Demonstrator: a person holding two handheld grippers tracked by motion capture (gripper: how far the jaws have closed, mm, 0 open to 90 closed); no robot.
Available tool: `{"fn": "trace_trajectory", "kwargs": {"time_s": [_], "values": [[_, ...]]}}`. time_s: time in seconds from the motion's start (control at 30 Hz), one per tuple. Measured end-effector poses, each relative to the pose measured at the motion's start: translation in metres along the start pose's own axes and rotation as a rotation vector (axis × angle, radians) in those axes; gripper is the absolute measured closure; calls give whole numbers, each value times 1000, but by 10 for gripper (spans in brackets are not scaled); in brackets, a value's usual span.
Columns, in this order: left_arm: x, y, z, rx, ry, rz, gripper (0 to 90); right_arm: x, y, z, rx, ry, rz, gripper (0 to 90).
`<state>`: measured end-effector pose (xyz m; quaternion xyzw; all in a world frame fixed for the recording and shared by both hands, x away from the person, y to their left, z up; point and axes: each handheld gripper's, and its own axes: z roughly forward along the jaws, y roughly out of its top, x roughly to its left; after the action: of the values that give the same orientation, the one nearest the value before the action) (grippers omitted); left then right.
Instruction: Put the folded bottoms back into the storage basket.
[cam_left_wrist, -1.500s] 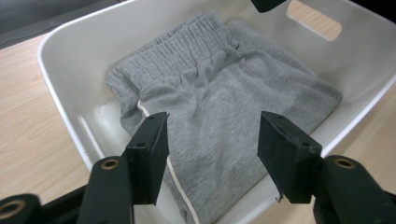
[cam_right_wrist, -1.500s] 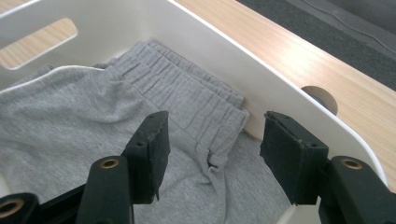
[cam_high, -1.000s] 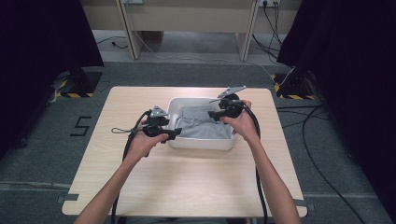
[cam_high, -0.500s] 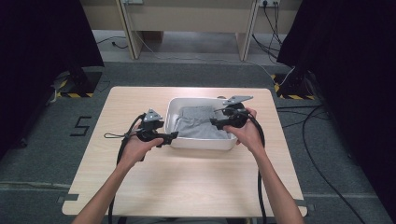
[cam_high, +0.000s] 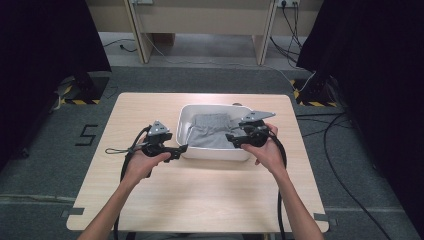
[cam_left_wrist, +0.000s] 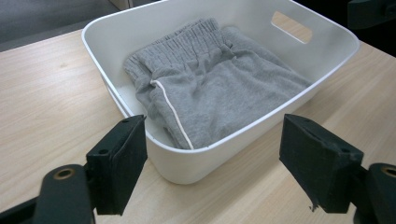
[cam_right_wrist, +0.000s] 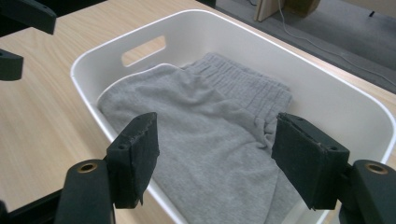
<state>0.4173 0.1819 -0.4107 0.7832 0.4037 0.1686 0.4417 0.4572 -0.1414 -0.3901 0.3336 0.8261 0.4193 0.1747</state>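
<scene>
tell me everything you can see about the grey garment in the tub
The grey garment looks like soft jersey sweatpants or shorts, folded flat inside the white tub. It has a ribbed elastic waistband bunched toward one end and a thin white piping line along a seam. It covers most of the tub's floor, one folded edge resting against the wall. No jaws touch it.

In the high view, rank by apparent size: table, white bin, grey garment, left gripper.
1. table
2. white bin
3. grey garment
4. left gripper, though it sits nearer the camera than the garment, so that gap is less sure.
</scene>
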Motion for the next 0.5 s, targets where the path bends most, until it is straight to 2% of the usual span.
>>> {"fn": "trace_trajectory", "kwargs": {"time_s": [0.27,0.5], "values": [[-5,-8,-9,0,-15,15,210,8,-9,-7,-18,5,-7,317],[-8,-16,-15,-12,-24,12,199,16,-18,-13,-31,7,-16,315]]}}
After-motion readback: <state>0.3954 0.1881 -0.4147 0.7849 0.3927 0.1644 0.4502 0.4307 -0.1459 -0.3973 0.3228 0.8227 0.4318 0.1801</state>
